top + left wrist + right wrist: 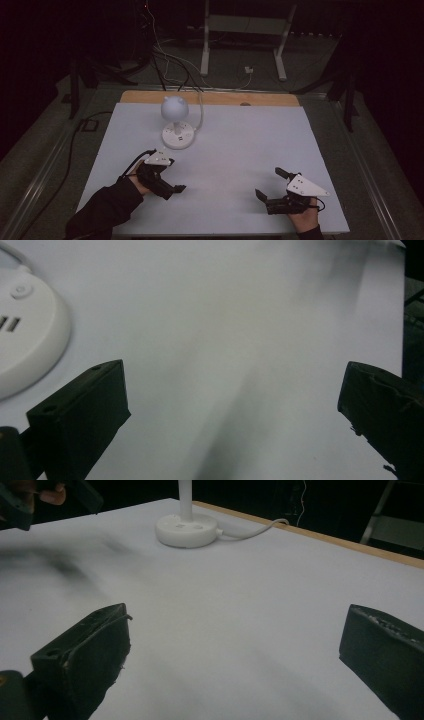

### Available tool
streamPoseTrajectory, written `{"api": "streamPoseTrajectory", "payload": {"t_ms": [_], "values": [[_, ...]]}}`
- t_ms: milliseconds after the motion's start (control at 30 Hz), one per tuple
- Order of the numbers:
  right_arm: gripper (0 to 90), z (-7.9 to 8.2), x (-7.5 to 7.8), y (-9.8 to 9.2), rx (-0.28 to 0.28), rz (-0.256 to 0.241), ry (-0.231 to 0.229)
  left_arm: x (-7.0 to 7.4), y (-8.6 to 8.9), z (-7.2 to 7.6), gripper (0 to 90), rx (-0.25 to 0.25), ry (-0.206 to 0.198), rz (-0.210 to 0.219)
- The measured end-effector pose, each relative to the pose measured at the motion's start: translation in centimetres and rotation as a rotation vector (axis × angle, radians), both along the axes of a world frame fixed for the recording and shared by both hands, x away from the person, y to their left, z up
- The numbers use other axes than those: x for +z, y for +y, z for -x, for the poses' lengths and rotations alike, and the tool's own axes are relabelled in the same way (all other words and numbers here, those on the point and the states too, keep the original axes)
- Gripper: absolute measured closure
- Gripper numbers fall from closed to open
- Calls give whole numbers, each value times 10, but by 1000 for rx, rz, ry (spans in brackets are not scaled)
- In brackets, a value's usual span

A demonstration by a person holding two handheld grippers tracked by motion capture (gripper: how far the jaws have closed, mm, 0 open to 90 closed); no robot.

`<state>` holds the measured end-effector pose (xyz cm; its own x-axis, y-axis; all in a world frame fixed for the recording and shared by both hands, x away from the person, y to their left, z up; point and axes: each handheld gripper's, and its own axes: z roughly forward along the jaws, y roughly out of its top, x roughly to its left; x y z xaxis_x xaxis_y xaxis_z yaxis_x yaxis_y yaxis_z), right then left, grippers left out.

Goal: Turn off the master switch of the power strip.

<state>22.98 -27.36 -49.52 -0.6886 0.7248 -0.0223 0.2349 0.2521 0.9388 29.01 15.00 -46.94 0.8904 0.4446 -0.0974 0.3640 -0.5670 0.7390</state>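
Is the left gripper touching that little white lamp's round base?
Apart. The high view shows bare tabletop between the left gripper and the lamp base; its own view shows open jaws holding nothing.

The room is dark. At six o'clock stands a white-covered table (240,150) with a wooden far edge (210,97). Toward twelve o'clock a white metal frame (245,30) stands on the grey floor (310,65), with loose cables (175,60) at eleven.

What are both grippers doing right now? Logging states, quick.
Left gripper: open, jaws wide apart, holding nothing, near the white lamp.
Right gripper: open, jaws wide apart, holding nothing.
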Motion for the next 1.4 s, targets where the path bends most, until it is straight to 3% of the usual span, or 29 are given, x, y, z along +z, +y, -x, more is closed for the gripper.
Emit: {"api": "streamPoseTrajectory", "payload": {"t_ms": [367, 467, 667, 833, 967, 1033, 1200, 1400], "values": [[2, 0, 0, 1, 1, 5, 1, -14, 20, 18, 4, 23, 14, -20], [2, 0, 0, 0, 0, 3, -1, -16, 26, 21, 4, 35, 17, 5], [2, 0, 0, 0, 2, 5, -1, -19, 36, 33, 4, 54, -9, 20], [2, 0, 0, 0, 3, 4, 0, -29, 44, 42, 4, 40, -33, 35], [2, 0, 0, 0, 4, 4, 1, -39, 51, 49, 4, 59, -44, 17], [2, 0, 0, 1, 5, 4, 4, -44, 54, 48, 4, 71, -28, 18], [2, 0, 0, 1, 9, 4, 2, -44, 57, 45, 4, 99, -33, 63], [2, 0, 0, 1, 12, 6, 4, -45, 56, 44, 4, 99, -35, 54]]}}
